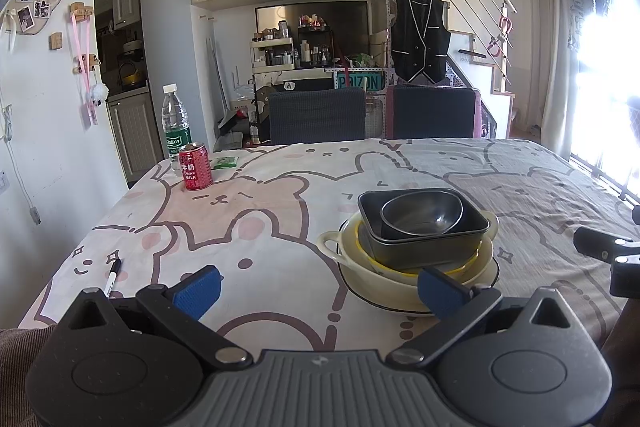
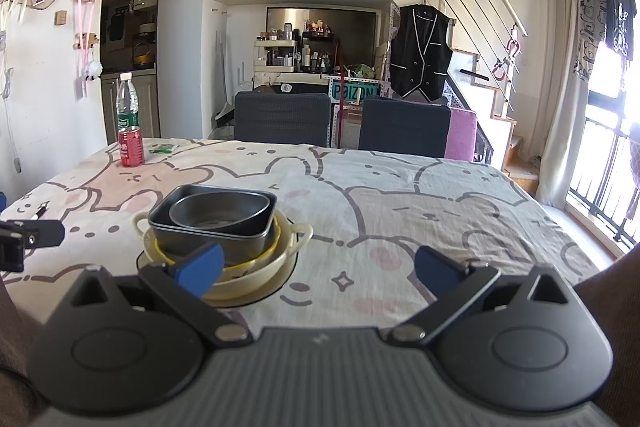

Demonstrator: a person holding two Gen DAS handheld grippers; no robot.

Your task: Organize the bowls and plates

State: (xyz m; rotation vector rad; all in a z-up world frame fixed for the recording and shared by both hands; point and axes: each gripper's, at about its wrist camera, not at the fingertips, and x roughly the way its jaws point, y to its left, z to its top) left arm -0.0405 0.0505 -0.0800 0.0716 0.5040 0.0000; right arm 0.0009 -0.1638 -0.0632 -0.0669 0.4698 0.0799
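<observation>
both the left claw (image 1: 318, 289) and the right claw (image 2: 318, 269) are wide apart and hold nothing, near the stacked bowls (image 1: 416, 239) on the tabletop (image 1: 260, 219).

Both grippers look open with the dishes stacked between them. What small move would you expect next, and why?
Probably nothing more than easing back. The metal bowl sits nested in the dark square pan, inside the yellow bowl and cream handled dish on a plate. The left gripper and right gripper are open and empty, so the stack looks finished.
</observation>
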